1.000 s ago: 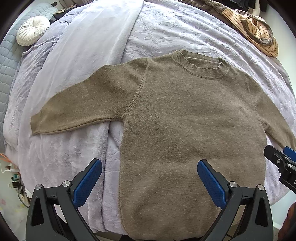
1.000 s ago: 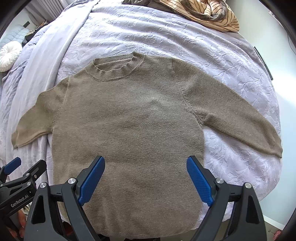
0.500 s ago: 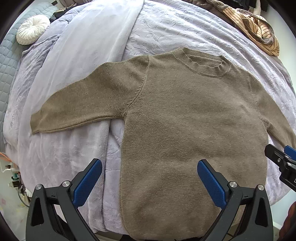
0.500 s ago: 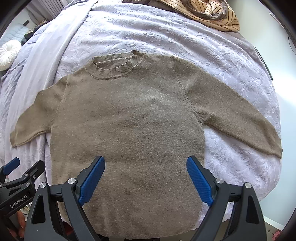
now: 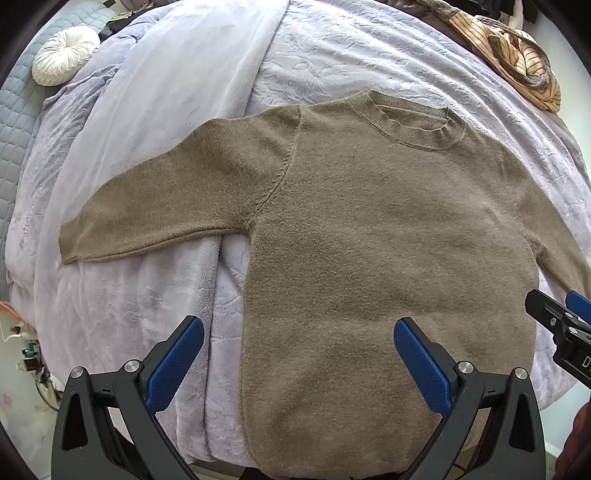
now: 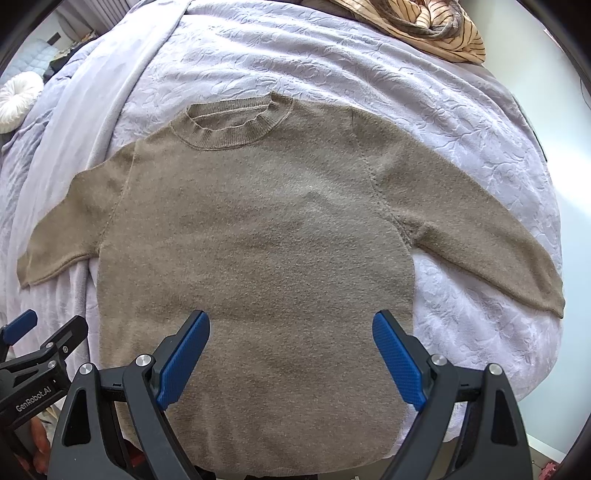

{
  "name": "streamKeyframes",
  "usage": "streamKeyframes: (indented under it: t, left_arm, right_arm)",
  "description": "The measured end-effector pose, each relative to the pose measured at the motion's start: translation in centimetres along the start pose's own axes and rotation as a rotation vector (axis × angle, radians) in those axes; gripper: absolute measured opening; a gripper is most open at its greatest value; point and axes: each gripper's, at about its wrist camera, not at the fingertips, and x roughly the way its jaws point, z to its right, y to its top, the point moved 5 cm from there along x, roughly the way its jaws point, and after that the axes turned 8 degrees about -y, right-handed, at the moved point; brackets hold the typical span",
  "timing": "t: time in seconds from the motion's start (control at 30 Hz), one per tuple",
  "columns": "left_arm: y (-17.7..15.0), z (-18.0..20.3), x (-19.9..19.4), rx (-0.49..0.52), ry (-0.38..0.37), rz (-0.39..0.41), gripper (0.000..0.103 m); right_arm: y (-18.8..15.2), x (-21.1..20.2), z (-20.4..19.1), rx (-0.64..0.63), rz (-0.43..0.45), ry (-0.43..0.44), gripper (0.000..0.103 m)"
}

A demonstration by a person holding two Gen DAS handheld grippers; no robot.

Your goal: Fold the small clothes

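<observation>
Sweater (image 5: 369,240) spread flat on bed (image 5: 332,55), sleeves out, ready for folding; hem nearest both tongs. Left tongs (image 5: 299,354) wide, empty, above hem. Right tongs (image 6: 291,347) likewise.

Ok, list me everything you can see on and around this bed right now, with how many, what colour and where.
sweater: one, olive-brown, spread flat on the bed with both sleeves out to the sides, neckline away from the cameras.
blanket: one, pale lilac, plush, under the sweater across the bed.
round cushion: one, cream-white, far left corner of the bed.
striped cloth: one, tan with dark stripes, bunched at the far right edge of the bed.
quilted cover: one, grey-blue, along the far left side.
left gripper: one, black with blue pads, open above the sweater's hem on the left.
right gripper: one, black with blue pads, open above the hem, holding nothing.
</observation>
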Motion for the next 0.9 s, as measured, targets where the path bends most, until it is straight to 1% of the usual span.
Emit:
streamKeyframes:
  t: [0.47,0.8,0.9]
  left_arm:
    - [0.2,-0.2,1.1,0.001,0.0,-0.021,0.103]
    - [0.2,-0.1,1.8,0.008,-0.004,-0.036,0.103]
    - [0.2,0.0,2.2,0.007,-0.014,-0.042,0.103]
  right_arm:
    - [0.2,1.1,-0.3,0.007,-0.02,0.0,0.092]
    - [0.4,1.7,-0.4,-0.001,-0.031,-0.015,0.092]
    - [0.4,1.8,-0.4,-0.002,-0.031,-0.015,0.092]
